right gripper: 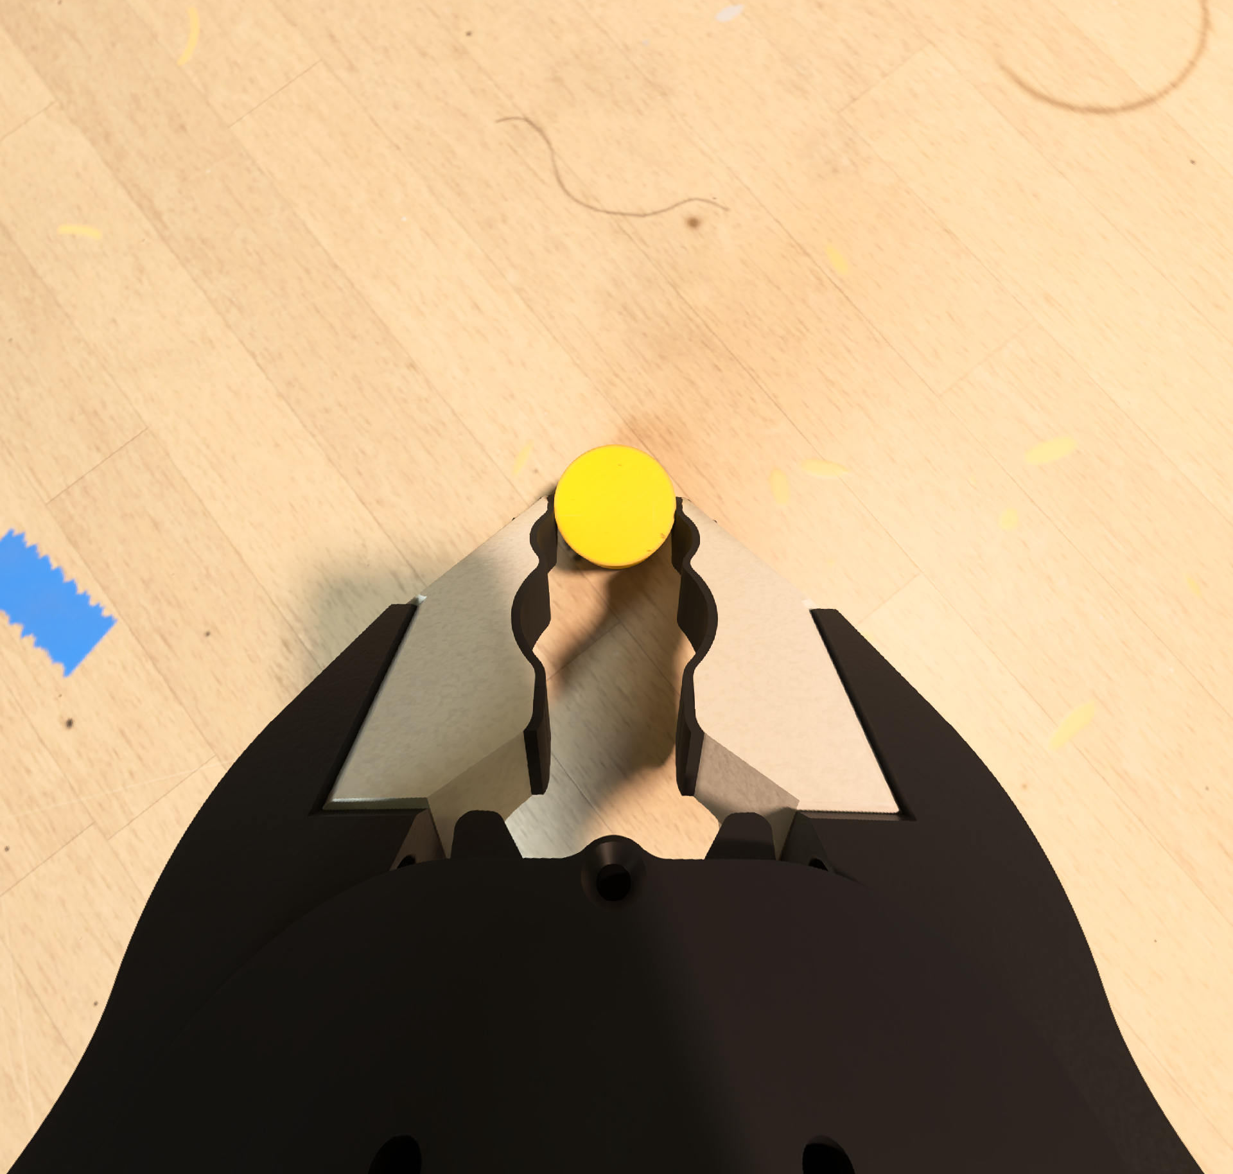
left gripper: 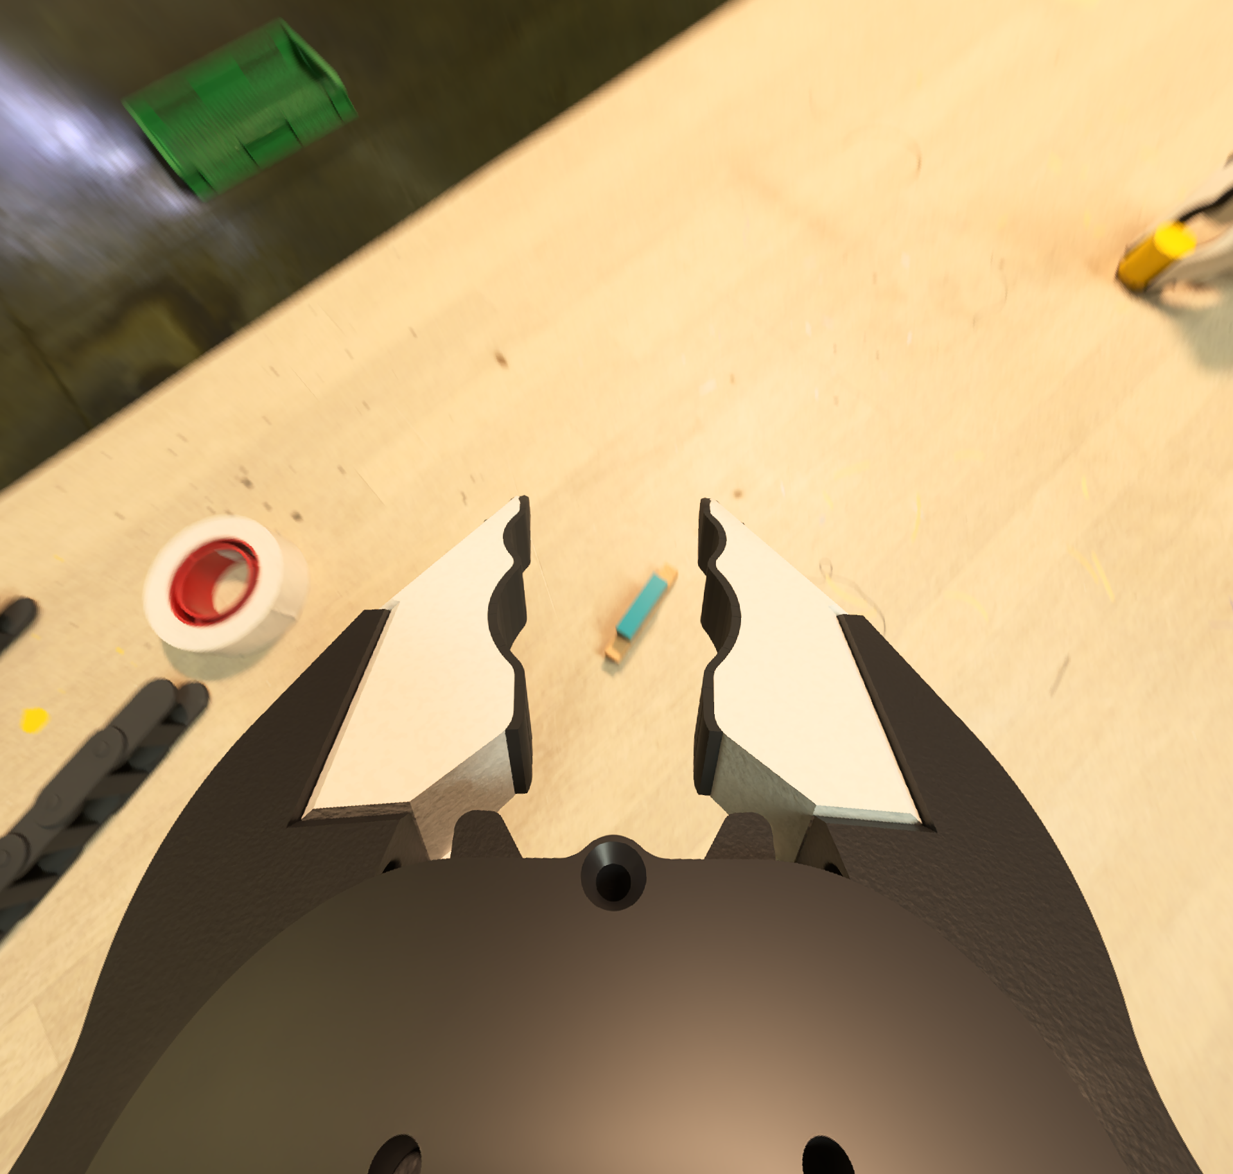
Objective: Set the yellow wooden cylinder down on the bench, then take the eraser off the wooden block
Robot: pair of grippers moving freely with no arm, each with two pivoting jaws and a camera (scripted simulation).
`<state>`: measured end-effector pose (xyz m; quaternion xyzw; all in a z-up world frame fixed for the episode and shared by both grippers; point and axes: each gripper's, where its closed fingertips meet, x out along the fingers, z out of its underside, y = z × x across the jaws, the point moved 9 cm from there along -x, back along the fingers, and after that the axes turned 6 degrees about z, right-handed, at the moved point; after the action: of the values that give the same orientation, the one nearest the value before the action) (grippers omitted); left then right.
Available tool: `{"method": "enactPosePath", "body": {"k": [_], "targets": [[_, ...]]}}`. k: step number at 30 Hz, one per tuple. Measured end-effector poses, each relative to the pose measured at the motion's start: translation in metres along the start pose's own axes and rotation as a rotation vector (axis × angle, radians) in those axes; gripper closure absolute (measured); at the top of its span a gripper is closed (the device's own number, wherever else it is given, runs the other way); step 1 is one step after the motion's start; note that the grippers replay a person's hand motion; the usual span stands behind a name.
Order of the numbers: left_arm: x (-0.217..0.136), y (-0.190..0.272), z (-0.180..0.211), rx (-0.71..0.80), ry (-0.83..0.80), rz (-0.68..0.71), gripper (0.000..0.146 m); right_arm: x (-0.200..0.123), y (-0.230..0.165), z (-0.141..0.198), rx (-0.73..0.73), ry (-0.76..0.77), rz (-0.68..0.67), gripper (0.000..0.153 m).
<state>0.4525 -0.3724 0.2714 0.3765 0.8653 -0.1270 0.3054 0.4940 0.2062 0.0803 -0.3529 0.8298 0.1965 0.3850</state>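
Right gripper (right gripper: 614, 528): clamped on the yellow wooden cylinder (right gripper: 614, 507) at the very fingertips, centre of the right wrist view; only the round end face shows, so its long axis runs along the line of sight, down toward the bench (right gripper: 867, 274).
Cylinder height: from the left wrist view, at the right edge, the cylinder (left gripper: 1151, 254) hangs tilted in the far gripper, its lower end close to the bench; contact cannot be told.
Left gripper (left gripper: 614, 528): open and holding nothing, jaws spread, well above the bench (left gripper: 734, 274).
Eraser (left gripper: 642, 606): teal, lying along the thin wooden block (left gripper: 617, 649), lower centre of the left wrist view, framed in the gap between the 2 fingers.
Key relation: eraser and block share 1 long axis, running from lower left to upper right, oblique to the jaw gap; the left gripper is far nearer.
Step in hand: probably the cylinder set-down.
Bystanders: tape roll (left gripper: 223, 585) and black chain (left gripper: 100, 775) at left; green box (left gripper: 240, 108) off the bench, upper left; blue tape scrap (right gripper: 47, 598).
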Motion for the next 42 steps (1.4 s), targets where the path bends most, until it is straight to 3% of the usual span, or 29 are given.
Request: {"method": "enactPosePath", "body": {"k": [5, 12, 15, 20, 29, 33, 36, 39, 42], "targets": [[0.036, -0.012, 0.012, 0.019, -0.278, 0.073, 0.099, 0.001, 0.005, 0.002, 0.039, 0.023, 0.015, 0.119], [0.057, -0.001, 0.014, 0.119, -0.356, 0.142, 0.108, 0.004, -0.001, -0.003, 0.002, 0.020, 0.012, 0.119], [0.054, -0.008, 0.029, 0.062, -0.433, 0.141, 0.110, 0.004, -0.002, -0.001, -0.012, 0.036, 0.002, 0.119], [0.056, -0.032, 0.048, -0.093, -0.543, 0.052, 0.100, 0.001, -0.004, -0.005, -0.022, 0.095, 0.009, 0.113], [0.111, -0.036, 0.058, -0.187, -0.726, 0.116, 0.094, -0.014, 0.009, -0.016, 0.012, 0.235, 0.122, 0.111], [0.136, -0.027, 0.058, -0.102, -0.812, 0.110, 0.092, -0.014, 0.011, -0.015, 0.014, 0.224, 0.137, 0.111], [0.147, -0.019, 0.060, 0.082, -0.835, 0.118, 0.092, -0.014, 0.011, -0.015, 0.010, 0.223, 0.139, 0.111], [0.153, -0.012, 0.067, 0.236, -0.863, 0.163, 0.092, -0.014, 0.012, -0.015, 0.018, 0.229, 0.135, 0.111], [0.156, -0.009, 0.071, 0.281, -0.840, 0.244, 0.091, -0.016, 0.012, -0.015, 0.025, 0.235, 0.135, 0.111]]}}
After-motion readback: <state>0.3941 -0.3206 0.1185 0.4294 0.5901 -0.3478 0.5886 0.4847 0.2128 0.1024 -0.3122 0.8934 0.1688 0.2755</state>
